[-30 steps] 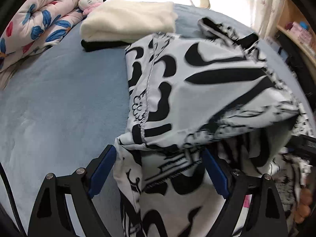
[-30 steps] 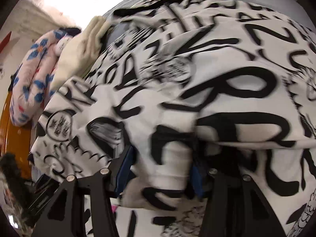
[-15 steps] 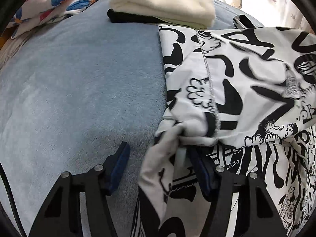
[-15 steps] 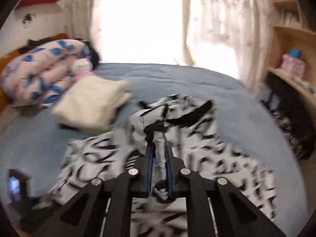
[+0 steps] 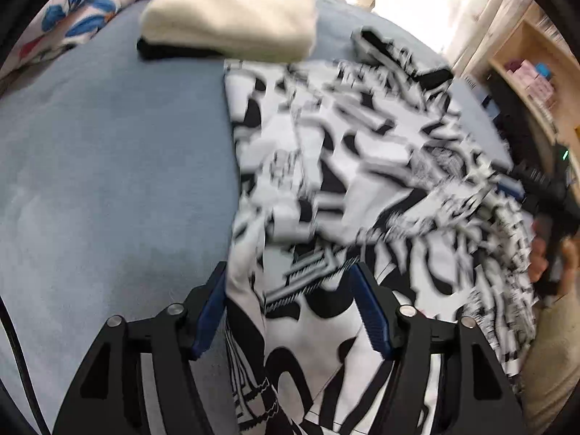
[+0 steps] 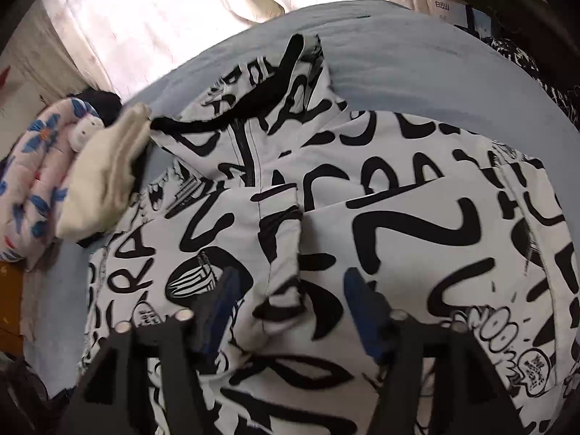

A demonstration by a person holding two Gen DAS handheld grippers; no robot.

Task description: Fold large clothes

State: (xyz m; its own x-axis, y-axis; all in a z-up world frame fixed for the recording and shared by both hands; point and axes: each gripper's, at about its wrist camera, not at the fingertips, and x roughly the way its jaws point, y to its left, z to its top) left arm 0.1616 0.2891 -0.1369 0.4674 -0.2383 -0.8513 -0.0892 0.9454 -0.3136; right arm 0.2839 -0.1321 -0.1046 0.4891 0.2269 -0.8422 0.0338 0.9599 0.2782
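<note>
A large white jacket with black graffiti print [image 5: 344, 166] lies on the blue bed, its collar toward the window; it also fills the right wrist view [image 6: 362, 217]. Both sleeves lie folded in over the front. My left gripper [image 5: 290, 290] is open over the jacket's left edge near the hem, with cloth lying between its blue pads. My right gripper [image 6: 290, 301] is open just above a folded-in sleeve cuff [image 6: 282, 239]. The right gripper also shows at the right edge of the left wrist view [image 5: 543, 188], with the hand behind it.
The bed has a blue blanket [image 5: 108, 166]. A folded cream garment [image 5: 232, 25] on a black one lies by the jacket's collar. A floral quilt [image 6: 32, 181] and a small plush toy [image 6: 85, 132] sit behind. Wooden shelves [image 5: 529, 72] stand at the right.
The right gripper was shut on the sleeve and lifted high; it has come down and let go. The left gripper has let go of the bunched cloth and stands wide open.
</note>
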